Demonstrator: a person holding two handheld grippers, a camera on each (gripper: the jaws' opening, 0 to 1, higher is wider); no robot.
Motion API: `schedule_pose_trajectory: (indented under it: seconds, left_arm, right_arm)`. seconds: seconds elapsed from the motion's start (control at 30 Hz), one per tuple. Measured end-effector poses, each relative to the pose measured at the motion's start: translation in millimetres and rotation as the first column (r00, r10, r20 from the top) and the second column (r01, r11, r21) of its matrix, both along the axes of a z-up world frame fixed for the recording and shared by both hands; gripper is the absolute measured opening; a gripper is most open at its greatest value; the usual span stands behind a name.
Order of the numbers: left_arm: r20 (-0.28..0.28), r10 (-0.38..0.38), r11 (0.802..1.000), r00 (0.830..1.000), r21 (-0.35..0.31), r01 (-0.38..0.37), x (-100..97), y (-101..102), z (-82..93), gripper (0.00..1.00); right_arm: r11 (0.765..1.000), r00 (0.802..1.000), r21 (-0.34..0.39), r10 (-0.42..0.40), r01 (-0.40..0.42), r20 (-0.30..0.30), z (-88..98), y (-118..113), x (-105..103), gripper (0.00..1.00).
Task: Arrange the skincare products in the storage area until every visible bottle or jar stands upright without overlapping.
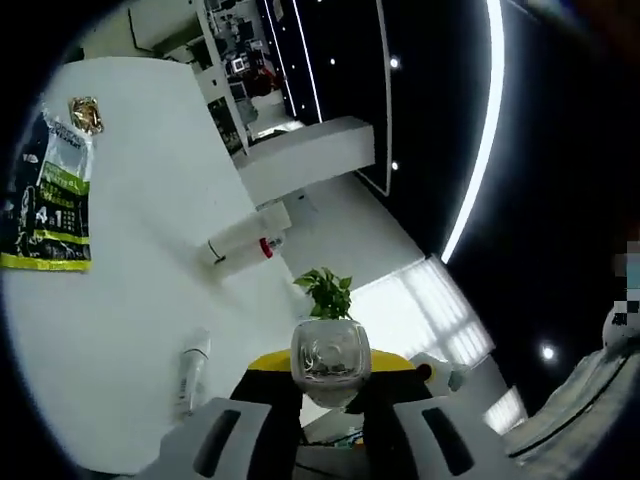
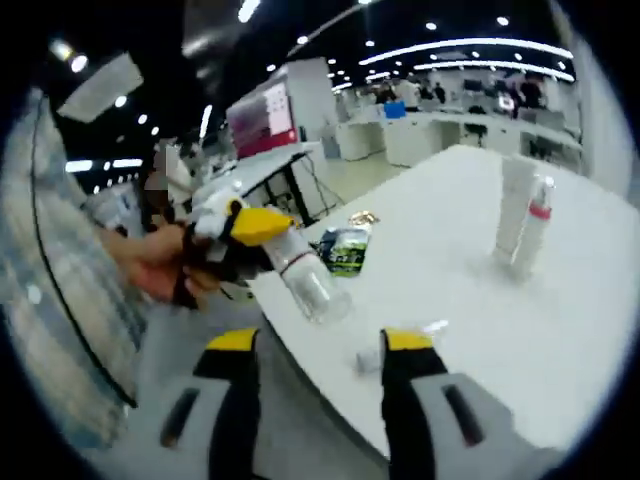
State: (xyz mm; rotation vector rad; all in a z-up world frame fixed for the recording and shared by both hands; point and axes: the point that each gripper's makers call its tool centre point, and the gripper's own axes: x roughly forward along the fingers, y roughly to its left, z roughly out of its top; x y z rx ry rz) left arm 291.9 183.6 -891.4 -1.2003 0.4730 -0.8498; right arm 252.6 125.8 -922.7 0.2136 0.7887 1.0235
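Clear glossy bottle [image 1: 329,360], smooth matt white table [image 1: 130,300], shiny printed pouch [image 1: 50,195].

Open-plan office or lab hall with rows of workstations.

Long white strip lights [image 2: 470,45] and round spotlights run across a dark ceiling; white desks crowded with equipment [image 2: 470,110] stretch into the distance, a pink-and-white display panel [image 2: 265,115] stands nearby, and a broad white work table [image 2: 560,300] fills the foreground.
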Motion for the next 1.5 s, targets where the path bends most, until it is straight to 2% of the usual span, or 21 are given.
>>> schedule_pose_trajectory:
  seconds: [0.07, 0.17, 0.23, 0.33, 0.4, 0.43, 0.47, 0.63, 0.77, 0.8, 0.9, 0.93, 0.97, 1.0, 1.13, 1.2, 1.3, 1.33, 1.37, 1.4, 1.5]
  left_arm:
    - [0.018, 0.007, 1.0, 1.0, -0.003, -0.007, 1.1, 0.7, 2.5, 0.22]
    - [0.083, -0.003, 1.0, 0.997, 0.015, 0.002, -0.8, -2.6, 9.5, 0.22]
    - [0.14, -0.006, 0.998, 0.99, 0.06, -0.002, -2.4, -4.0, 11.2, 0.22]
    - [0.17, -0.036, 0.996, 0.985, 0.087, 0.022, -6.8, -9.6, 13.3, 0.22]
    - [0.209, -0.064, 0.989, 0.976, 0.146, 0.034, -10.1, -14.1, 12.0, 0.22]
    - [0.229, -0.06, 0.988, 0.972, 0.152, 0.025, -9.7, -15.0, 14.4, 0.22]
    - [0.24, -0.059, 0.987, 0.969, 0.162, 0.02, -10.2, -16.0, 15.8, 0.22]
    - [0.317, -0.089, 0.97, 0.944, 0.243, 0.01, -12.8, -19.3, 17.1, 0.22]
    - [0.415, -0.156, 0.946, 0.896, 0.325, 0.014, -20.8, -29.0, 21.5, 0.22]
    - [0.436, -0.178, 0.94, 0.882, 0.341, 0.021, -23.8, -32.3, 22.7, 0.22]
    - [0.514, -0.236, 0.908, 0.825, 0.419, -0.002, -30.7, -40.7, 24.9, 0.22]
    - [0.517, -0.241, 0.907, 0.821, 0.422, 0.001, -32.0, -41.6, 25.2, 0.22]
    - [0.517, -0.253, 0.899, 0.818, 0.437, 0.001, -33.9, -43.3, 24.0, 0.22]
    - [0.532, -0.265, 0.892, 0.804, 0.451, -0.004, -34.3, -44.4, 23.8, 0.23]
    - [0.513, -0.288, 0.878, 0.809, 0.479, 0.009, -35.1, -46.8, 18.9, 0.23]
    - [0.47, -0.311, 0.866, 0.826, 0.499, 0.042, -37.0, -48.7, 10.9, 0.23]
    - [0.402, -0.373, 0.837, 0.836, 0.535, 0.116, -43.5, -56.1, -1.3, 0.24]
    - [0.408, -0.368, 0.842, 0.835, 0.528, 0.112, -42.6, -57.2, -0.2, 0.24]
    - [0.406, -0.372, 0.845, 0.835, 0.52, 0.123, -43.4, -58.5, 0.4, 0.25]
    - [0.378, -0.372, 0.851, 0.848, 0.503, 0.149, -46.0, -60.9, -0.5, 0.28]
    - [0.362, -0.364, 0.863, 0.858, 0.477, 0.165, -44.5, -60.4, -0.5, 0.34]
  right_arm:
    - [0.999, 0.998, 0.049, 0.008, -0.004, -0.069, -1.9, 6.7, -7.9, 0.41]
    - [0.981, 0.987, 0.195, 0.028, 0.004, -0.16, 10.9, 24.5, -19.9, 0.4]
    - [0.96, 0.975, 0.275, 0.021, 0.041, -0.22, 19.4, 31.1, -19.6, 0.4]
    - [0.917, 0.961, 0.379, -0.018, 0.127, -0.277, 32.5, 34.0, -10.2, 0.4]
    - [0.865, 0.934, 0.451, -0.053, 0.22, -0.353, 39.9, 31.8, 0.1, 0.4]
    - [0.812, 0.9, 0.496, -0.079, 0.308, -0.43, 45.1, 29.8, 7.7, 0.41]
    - [0.801, 0.887, 0.503, -0.074, 0.324, -0.455, 45.8, 29.6, 7.5, 0.42]
    - [0.691, 0.802, 0.541, -0.096, 0.48, -0.59, 46.0, 21.9, 15.1, 0.44]
    - [0.636, 0.726, 0.498, -0.148, 0.59, -0.672, 33.6, 14.3, 20.4, 0.42]
    - [0.618, 0.697, 0.485, -0.147, 0.619, -0.702, 30.4, 11.8, 21.4, 0.4]
    - [0.582, 0.663, 0.478, -0.145, 0.657, -0.735, 27.0, 6.3, 23.2, 0.34]
    - [0.574, 0.649, 0.471, -0.145, 0.67, -0.747, 25.5, 4.2, 23.5, 0.32]
    - [0.539, 0.619, 0.469, -0.131, 0.7, -0.774, 26.8, 1.2, 26.6, 0.3]
    - [0.533, 0.615, 0.474, -0.115, 0.701, -0.78, 27.7, 0.4, 25.6, 0.29]
    - [0.535, 0.623, 0.475, -0.128, 0.699, -0.772, 27.2, -3.0, 27.2, 0.26]
    - [0.511, 0.624, 0.488, -0.128, 0.707, -0.771, 30.8, -8.0, 31.7, 0.23]
    - [0.529, 0.669, 0.509, -0.16, 0.679, -0.726, 37.3, -15.0, 38.2, 0.2]
    - [0.537, 0.677, 0.511, -0.164, 0.671, -0.718, 38.7, -17.0, 39.7, 0.2]
    - [0.57, 0.702, 0.504, -0.192, 0.649, -0.686, 37.4, -20.4, 41.5, 0.2]
    - [0.581, 0.711, 0.502, -0.202, 0.641, -0.674, 38.2, -22.3, 42.8, 0.2]
    - [0.587, 0.728, 0.51, -0.213, 0.629, -0.652, 43.0, -33.4, 51.4, 0.19]
